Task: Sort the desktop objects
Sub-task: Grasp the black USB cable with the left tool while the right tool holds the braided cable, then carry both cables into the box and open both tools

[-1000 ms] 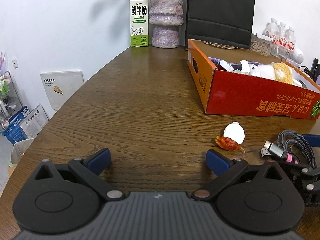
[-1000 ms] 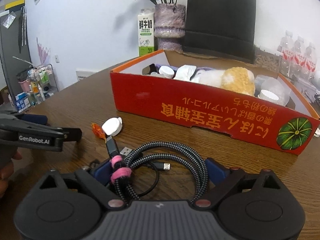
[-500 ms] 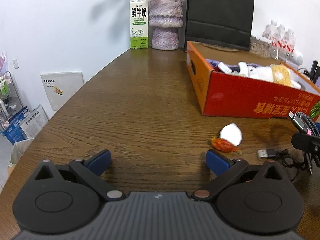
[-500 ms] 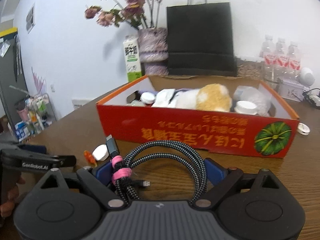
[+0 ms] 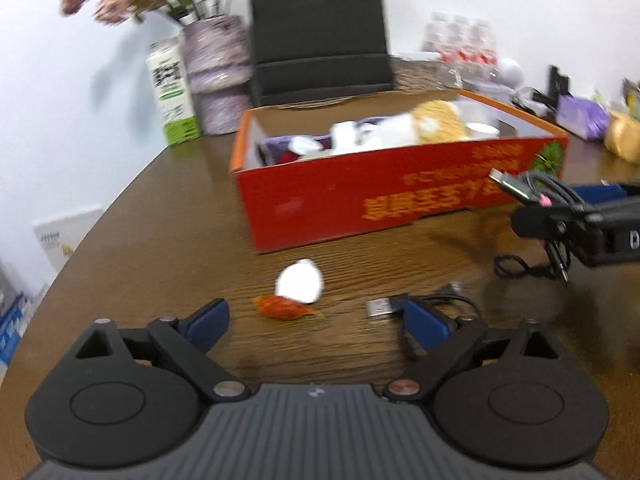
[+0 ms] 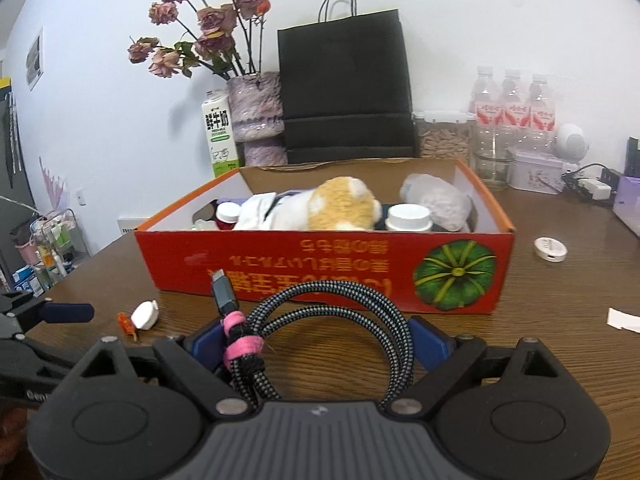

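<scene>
My right gripper is shut on a coiled braided cable bound with a pink tie, held above the table before the red cardboard box. The left wrist view shows that gripper at the right with the cable; a thin black lead hangs from it. My left gripper is open and its jaws are closing. A small orange-red object lies just ahead between the fingertips, untouched. Behind it lies a white rounded piece. A USB plug rests by the right finger.
The box holds a plush toy, white-capped bottles and other items. Behind it stand a milk carton, a vase, a black paper bag and water bottles. A white disc and a paper slip lie at right.
The right gripper has lifted the coiled cable off the table and carried it closer to the box. The left gripper has swung right, toward the orange-red object and the white piece.
</scene>
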Demonstrator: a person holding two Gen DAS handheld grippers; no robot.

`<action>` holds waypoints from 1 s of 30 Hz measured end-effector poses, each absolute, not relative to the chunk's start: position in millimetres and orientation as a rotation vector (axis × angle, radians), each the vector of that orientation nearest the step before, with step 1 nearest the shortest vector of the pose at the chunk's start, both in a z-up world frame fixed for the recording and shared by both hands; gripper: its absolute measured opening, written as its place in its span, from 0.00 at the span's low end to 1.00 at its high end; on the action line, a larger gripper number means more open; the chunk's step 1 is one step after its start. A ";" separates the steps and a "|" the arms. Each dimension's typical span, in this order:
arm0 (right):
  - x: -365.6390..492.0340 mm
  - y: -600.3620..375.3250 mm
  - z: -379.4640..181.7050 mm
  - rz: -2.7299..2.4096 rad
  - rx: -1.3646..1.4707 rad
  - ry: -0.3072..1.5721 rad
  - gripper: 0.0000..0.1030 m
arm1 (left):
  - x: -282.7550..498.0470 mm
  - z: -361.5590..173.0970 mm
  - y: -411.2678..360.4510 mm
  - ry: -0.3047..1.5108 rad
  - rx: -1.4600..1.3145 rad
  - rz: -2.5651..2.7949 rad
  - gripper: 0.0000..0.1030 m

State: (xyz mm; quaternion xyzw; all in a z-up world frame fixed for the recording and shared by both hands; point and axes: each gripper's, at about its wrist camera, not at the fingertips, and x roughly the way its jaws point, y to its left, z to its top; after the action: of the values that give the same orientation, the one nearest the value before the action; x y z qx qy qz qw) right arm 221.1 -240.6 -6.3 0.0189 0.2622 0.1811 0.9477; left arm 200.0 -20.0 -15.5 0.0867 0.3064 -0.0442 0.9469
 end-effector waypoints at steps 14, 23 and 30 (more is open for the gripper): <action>216.7 -261.8 -6.0 0.365 0.030 0.525 0.90 | 223.5 -20.4 -50.9 0.639 0.258 -0.268 0.63; 213.5 -257.2 -6.9 0.384 0.009 0.522 0.90 | 221.9 -19.5 -49.4 0.669 0.101 -0.277 0.12; 211.6 -256.6 -6.4 0.392 0.011 0.510 0.90 | 214.2 -13.6 -48.1 0.647 0.084 -0.255 0.12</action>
State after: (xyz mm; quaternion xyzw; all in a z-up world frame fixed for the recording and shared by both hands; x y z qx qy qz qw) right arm 211.6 -256.6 -6.4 0.0053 0.2508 0.1926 0.9487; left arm 214.2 -48.1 -13.6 0.0413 0.3170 -0.1248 0.9393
